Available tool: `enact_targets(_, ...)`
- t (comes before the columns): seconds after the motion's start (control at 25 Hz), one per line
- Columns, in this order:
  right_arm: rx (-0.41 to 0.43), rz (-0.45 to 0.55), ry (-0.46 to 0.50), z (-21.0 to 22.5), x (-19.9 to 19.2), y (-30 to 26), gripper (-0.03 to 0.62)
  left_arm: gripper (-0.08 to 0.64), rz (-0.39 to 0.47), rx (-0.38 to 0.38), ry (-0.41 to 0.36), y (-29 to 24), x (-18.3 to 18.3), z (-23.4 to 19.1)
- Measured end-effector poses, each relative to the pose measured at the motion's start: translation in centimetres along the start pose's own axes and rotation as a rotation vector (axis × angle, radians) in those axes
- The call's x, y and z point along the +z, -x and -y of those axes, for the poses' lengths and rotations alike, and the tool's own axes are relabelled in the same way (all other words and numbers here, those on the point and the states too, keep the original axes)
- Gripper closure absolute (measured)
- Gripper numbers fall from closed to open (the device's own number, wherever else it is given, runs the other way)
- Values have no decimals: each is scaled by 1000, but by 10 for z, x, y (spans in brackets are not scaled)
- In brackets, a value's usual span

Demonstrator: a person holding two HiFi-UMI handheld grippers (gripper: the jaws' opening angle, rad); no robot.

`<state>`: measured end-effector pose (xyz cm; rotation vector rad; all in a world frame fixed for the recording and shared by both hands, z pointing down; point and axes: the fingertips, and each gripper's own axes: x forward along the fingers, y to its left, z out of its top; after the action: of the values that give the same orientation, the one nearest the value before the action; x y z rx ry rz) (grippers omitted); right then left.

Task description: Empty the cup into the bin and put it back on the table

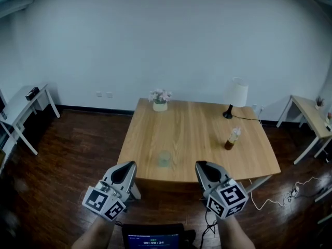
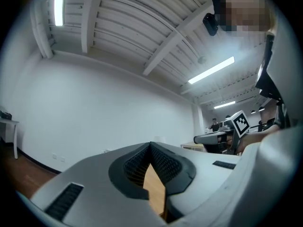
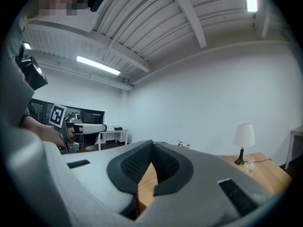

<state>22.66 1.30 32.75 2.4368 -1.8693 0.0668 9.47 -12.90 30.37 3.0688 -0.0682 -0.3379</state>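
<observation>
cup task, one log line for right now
left tool: shut, empty | right tool: shut, empty | cup: on table, untouched | bin: not in view

**A plain white room is lying quiet under strip lighting.**
A bare white wall (image 1: 171,40) is running across the back, with a pair of sockets (image 1: 104,94) sitting low on it, and dark wood floor (image 1: 78,149) is spreading out below. A wooden surface (image 1: 197,134) is standing in the middle, carrying a white-shaded lamp (image 1: 236,98), a small pot of flowers (image 1: 160,100) and a bottle (image 1: 232,138). A white side table (image 1: 23,105) is standing by the left wall and a pale wooden one (image 1: 311,115) by the right, with a white cable (image 1: 290,193) trailing over the floor. Overhead, white ceiling beams (image 2: 180,30) are crossing, and tube lights (image 2: 211,70) are glowing.
</observation>
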Motion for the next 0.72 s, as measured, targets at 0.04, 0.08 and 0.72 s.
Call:
enact_targets(0.04, 2, -2, 2, -2, 0, -1, 594, 568, -10, -18, 2, -1, -2, 3)
enact_targets(0.08, 5, -4, 2, -3, -1, -2, 594, 568, -19, -31, 2, -1, -4, 5)
enact_targets(0.72, 19, -36, -11, -17, -12, -6, 594, 568, -24, -27, 8, 15, -4, 8)
